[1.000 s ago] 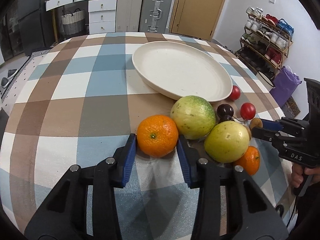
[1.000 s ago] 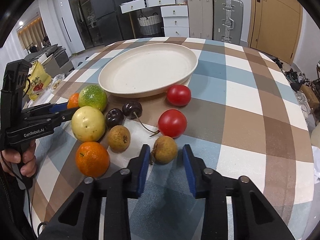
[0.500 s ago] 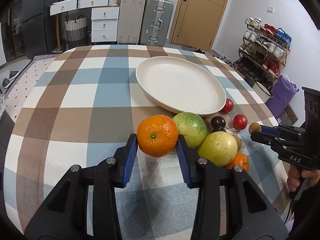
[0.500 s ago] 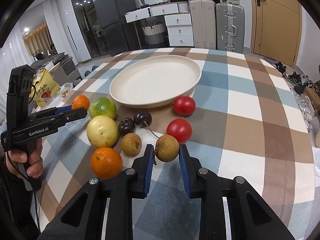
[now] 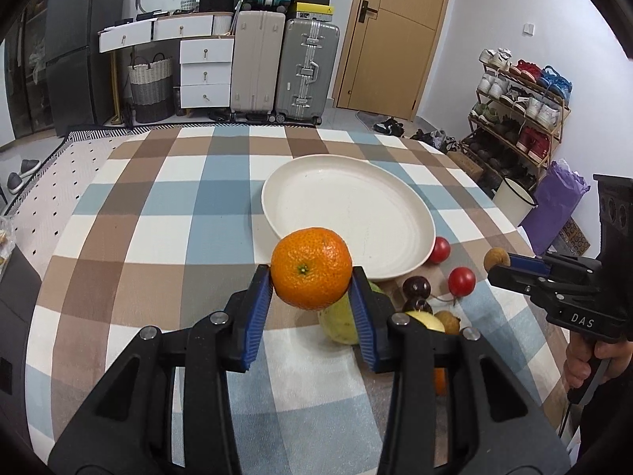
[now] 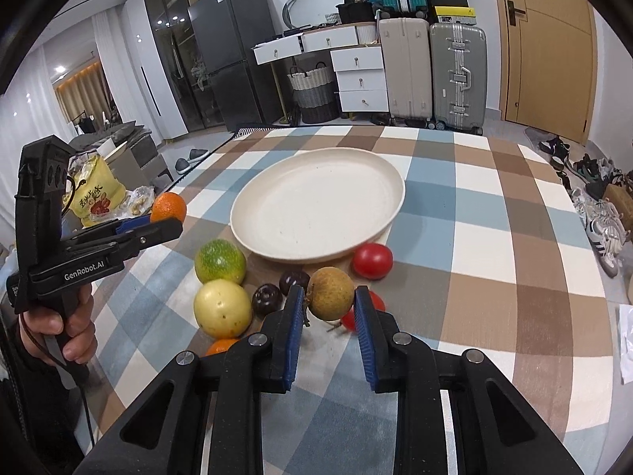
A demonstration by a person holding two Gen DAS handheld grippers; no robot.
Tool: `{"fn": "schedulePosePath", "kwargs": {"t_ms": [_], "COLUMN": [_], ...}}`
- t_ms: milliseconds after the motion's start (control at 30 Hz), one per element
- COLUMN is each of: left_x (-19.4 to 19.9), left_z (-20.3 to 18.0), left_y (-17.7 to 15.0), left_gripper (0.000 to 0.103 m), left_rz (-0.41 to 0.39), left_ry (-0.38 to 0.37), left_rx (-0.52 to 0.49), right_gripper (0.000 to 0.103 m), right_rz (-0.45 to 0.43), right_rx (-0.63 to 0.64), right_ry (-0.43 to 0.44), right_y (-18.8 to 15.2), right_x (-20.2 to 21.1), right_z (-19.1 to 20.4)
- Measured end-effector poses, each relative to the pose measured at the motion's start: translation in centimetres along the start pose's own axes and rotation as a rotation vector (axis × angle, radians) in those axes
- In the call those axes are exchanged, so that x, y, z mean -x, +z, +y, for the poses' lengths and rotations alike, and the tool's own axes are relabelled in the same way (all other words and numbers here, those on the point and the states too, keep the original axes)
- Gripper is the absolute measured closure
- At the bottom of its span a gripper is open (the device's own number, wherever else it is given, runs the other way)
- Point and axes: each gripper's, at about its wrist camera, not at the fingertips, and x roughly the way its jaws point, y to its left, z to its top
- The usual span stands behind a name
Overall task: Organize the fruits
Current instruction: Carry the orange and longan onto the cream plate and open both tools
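The left gripper [image 5: 311, 291] pinches a round, dimpled orange [image 5: 311, 267] above the checked tablecloth [image 5: 158, 213]. The right gripper [image 6: 329, 304] clamps a small, rough brown fruit [image 6: 330, 293], near the smooth, shallow cream plate [image 6: 316, 209].

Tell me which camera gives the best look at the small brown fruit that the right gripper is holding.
The right wrist view. There the small brown fruit sits large and centred, clamped in the right gripper, with its stem showing. The left wrist view shows the same fruit only as a tiny ball at the right gripper's tips, far to the side.
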Motion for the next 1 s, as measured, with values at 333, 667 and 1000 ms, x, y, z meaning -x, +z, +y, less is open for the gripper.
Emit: {"fn": "schedulePosePath", "kwargs": {"t_ms": [333,667,1000], "left_x": [-1.6,-5.1,-8.5], "left_z": [-1.3,-2.2,-2.6], "left_y": [2.1,3.3,3.7], "left_gripper": [0.067,0.067,0.066], "left_rz": [-0.009,0.027,0.071], "left_ry": [-0.001,0.0,0.015], "left_rx": [-0.034,-0.056,-0.076], "right_gripper": [0.077,0.077,0.077], "right_rz": [-0.024,-0.01,0.027], "right_rx": [-0.007,-0.023,-0.018], "right_ry": [0.027,0.049,0.065], "right_y": [2.4,4.2,5.0], "right_x": [-0.8,-3.4,-6.8], "right_z": [0.0,0.0,-0.3]}}
